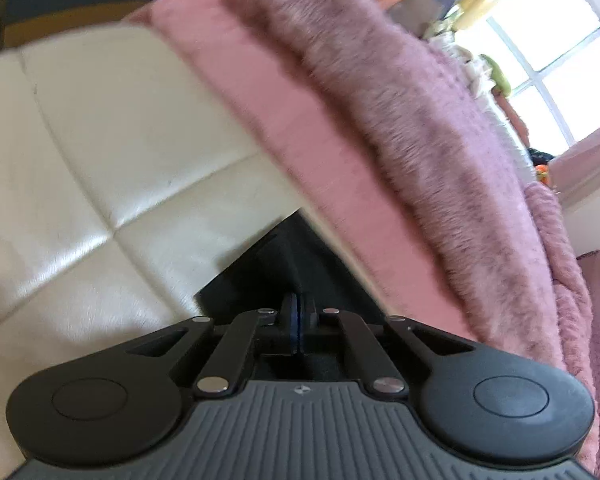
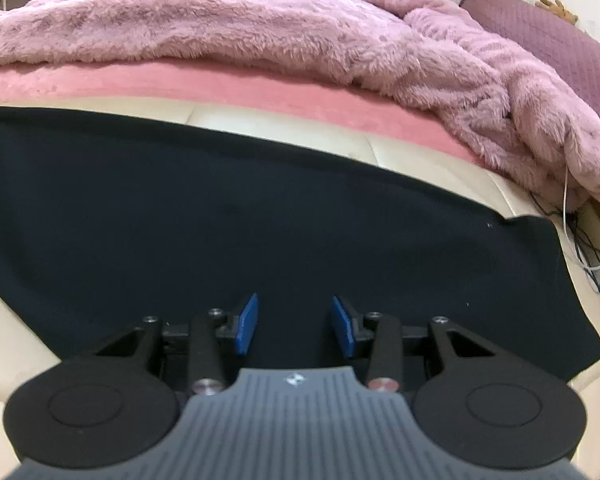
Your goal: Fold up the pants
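The black pants [image 2: 260, 220] lie spread flat across a cream leather surface [image 2: 16, 320], filling the middle of the right wrist view. My right gripper [image 2: 294, 320] hovers over the near part of the cloth, open, its blue pads [image 2: 246, 324] well apart with only flat fabric beneath them. In the left wrist view a black corner of the pants [image 1: 276, 264] rises in a creased peak to my left gripper [image 1: 298, 316]. That gripper's pads are pressed together, pinching the corner. The remainder of the pants is hidden behind the gripper body.
A pink sheet [image 2: 260, 84] and a fluffy mauve blanket [image 2: 260, 28] cover the bed behind the cream leather surface [image 1: 80, 140]. A quilted purple pillow [image 2: 548, 36] lies at the far right. Cables [image 2: 588, 248] hang by the pants' right edge. A window [image 1: 548, 60] and a cardboard box [image 1: 80, 0] stand further off.
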A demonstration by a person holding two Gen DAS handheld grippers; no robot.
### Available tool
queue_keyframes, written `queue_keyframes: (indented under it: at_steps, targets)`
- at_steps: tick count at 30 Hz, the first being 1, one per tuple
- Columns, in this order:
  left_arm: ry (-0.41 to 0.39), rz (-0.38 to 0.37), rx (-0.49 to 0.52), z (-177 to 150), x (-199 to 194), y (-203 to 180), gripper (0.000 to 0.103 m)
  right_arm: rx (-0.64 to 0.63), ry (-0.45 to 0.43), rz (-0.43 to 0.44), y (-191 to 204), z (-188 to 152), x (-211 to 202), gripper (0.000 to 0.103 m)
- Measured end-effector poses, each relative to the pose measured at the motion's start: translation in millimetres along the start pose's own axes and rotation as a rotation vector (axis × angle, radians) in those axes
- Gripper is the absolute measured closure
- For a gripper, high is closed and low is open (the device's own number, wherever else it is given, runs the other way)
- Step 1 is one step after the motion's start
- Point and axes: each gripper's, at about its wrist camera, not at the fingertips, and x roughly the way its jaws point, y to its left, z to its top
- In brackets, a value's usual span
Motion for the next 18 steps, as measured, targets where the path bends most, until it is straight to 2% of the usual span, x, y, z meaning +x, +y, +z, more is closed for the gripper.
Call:
queue_keyframes:
  at_steps: [2,6,10,12,15,17,18]
  targets:
    - [-0.006,0.005,0.031,5,-11,-7,0.103,-0.013,-0.026,-0.009,0,0,-8,0.067]
    - [0.041,0.093,0.113,5,-6,-7,0.103,-0.073,-0.018,-0.005,0,-2,-15,0.067]
    - [0.078,0.125,0.142,-2,11,6,0.103,-0.026,0.003,0.003,-7,-6,-14,0.067]
    - [0.071,0.135,0.138,-4,15,11,0.102,-0.014,0.011,0.004,-9,-8,-15,0.067]
    - [0.038,0.143,0.102,-4,10,16,0.089,-0.013,-0.009,0.018,-8,-8,-23,0.067]
    - [0.022,0.123,0.064,-5,2,18,0.068,-0.024,-0.022,0.052,-3,-9,-31,0.067]
    - [0.009,0.118,0.053,-7,-2,19,0.063,-0.036,-0.024,0.066,1,-11,-35,0.067]
